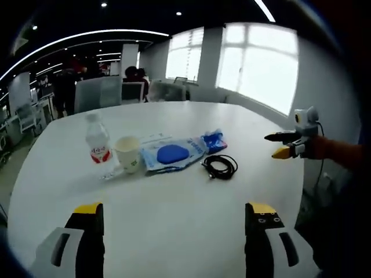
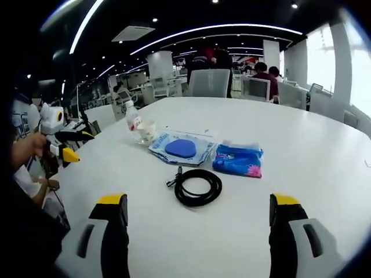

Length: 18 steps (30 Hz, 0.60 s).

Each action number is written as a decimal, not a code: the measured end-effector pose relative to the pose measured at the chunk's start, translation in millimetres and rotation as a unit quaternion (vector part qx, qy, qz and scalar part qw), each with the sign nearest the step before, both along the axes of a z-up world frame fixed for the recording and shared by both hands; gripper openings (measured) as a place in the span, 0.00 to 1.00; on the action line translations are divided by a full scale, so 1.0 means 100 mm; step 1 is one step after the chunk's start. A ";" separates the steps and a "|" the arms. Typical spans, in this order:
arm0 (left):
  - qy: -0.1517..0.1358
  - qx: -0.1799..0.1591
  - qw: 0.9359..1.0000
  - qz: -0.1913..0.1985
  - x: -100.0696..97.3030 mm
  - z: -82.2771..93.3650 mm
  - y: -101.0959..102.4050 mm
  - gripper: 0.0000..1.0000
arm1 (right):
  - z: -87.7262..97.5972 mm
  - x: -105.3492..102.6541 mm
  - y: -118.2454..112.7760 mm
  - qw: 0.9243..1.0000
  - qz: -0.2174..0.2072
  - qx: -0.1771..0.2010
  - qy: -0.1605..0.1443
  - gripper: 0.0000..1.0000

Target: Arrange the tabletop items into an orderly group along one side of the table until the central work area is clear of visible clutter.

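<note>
Left gripper view: left tongs (image 1: 174,223) stand wide apart w/ nothing between them, over the near edge of the white table (image 1: 174,231). The clutter sits in a row across the table's middle, well clear of every edge. From one end: clear water bottle (image 1: 97,141) w/ red label, upright; paper cup (image 1: 128,153) just beside it, upright; flat blue-and-white packet (image 1: 173,154) lying next to the cup; small blue wrapper (image 1: 214,141) at the packet's far end; coiled black cable (image 1: 221,167) lying near the wrapper, on the side toward this camera. Right tongs (image 1: 282,145) hang over the table's right-hand edge, tips a little apart, nothing in them.

Right gripper view: right tongs (image 2: 197,223) wide, empty, over the table (image 2: 301,145) edge nearest the camera. Cable (image 2: 198,186) lies closest, a loose ring. Just past it the wrapper (image 2: 237,160) and the packet (image 2: 182,148) lie side by side; cup (image 2: 146,131) and bottle (image 2: 133,119) stand beyond. Left tongs (image 2: 76,145) show at the table's left-hand edge, held in a hand (image 2: 26,148); can't tell the gap from here.
</note>
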State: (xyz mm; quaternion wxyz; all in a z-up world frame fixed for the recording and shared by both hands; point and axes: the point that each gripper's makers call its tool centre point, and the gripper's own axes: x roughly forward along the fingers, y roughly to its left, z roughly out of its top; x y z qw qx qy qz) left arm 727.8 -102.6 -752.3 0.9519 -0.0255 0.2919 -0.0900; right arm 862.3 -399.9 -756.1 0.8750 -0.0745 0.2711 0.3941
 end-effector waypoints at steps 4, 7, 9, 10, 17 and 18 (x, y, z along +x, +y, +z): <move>-0.004 -0.006 1.000 0.014 -0.10 0.04 0.05 1.00 | 0.02 -0.09 -0.06 1.000 -0.006 -0.003 0.002 0.99; -0.003 -0.015 1.000 0.020 -0.16 0.06 0.01 1.00 | 0.02 -0.13 -0.09 1.000 -0.005 0.002 0.003 1.00; -0.005 -0.015 1.000 0.021 -0.20 0.07 0.01 1.00 | 0.01 -0.18 -0.11 1.000 -0.004 0.004 0.006 1.00; -0.006 -0.016 1.000 0.021 -0.22 0.07 0.01 1.00 | 0.00 -0.20 -0.13 1.000 -0.004 0.002 0.008 1.00; -0.007 -0.016 1.000 0.024 -0.35 0.11 -0.02 1.00 | -0.03 -0.29 -0.24 1.000 0.004 -0.002 0.006 1.00; -0.007 -0.016 1.000 0.024 -0.36 0.11 -0.01 1.00 | -0.03 -0.30 -0.25 1.000 0.006 -0.002 0.005 1.00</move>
